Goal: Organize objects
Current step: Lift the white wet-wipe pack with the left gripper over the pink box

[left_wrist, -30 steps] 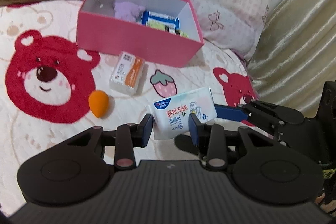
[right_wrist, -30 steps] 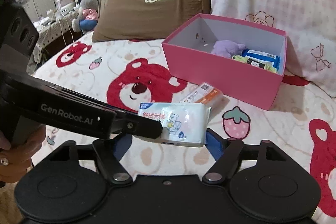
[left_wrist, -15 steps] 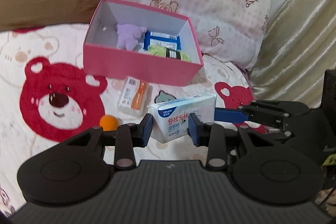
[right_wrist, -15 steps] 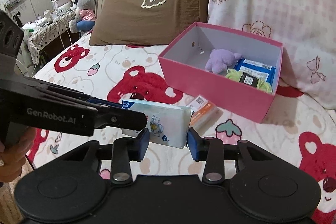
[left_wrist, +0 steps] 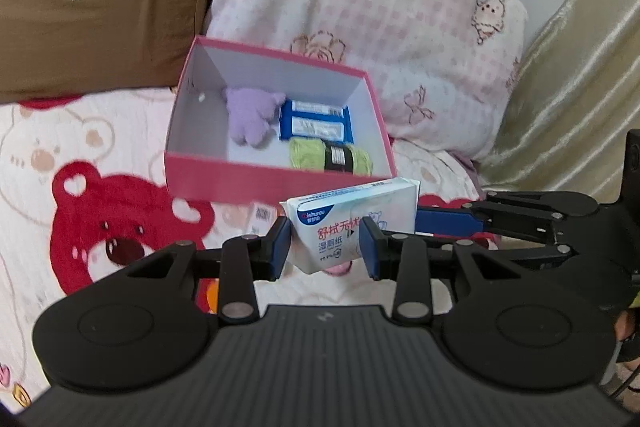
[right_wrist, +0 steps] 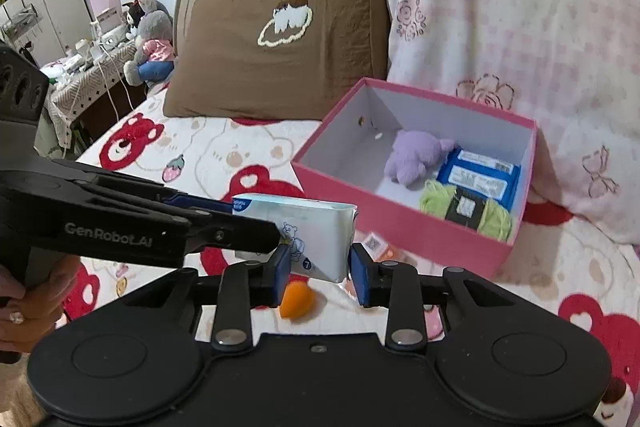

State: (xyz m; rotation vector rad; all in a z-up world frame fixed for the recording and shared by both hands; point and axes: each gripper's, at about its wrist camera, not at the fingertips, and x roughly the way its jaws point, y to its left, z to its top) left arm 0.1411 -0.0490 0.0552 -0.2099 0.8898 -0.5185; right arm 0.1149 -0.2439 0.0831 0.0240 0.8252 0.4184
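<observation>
Left wrist view: at lower centre, the left gripper clamps a white soft pack of wet wipes narrowly, while the right gripper, jaws closing, pinches its other end, below the open pink cardboard box.

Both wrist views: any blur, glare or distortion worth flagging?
Left wrist view: strong fisheye bending at the edges, bear-print blanket motion-smeared, wet-wipes pack readable, sheen on the gold curtain. Right wrist view: same bending, orange sponge smeared, pink box fairly sharp.
</observation>
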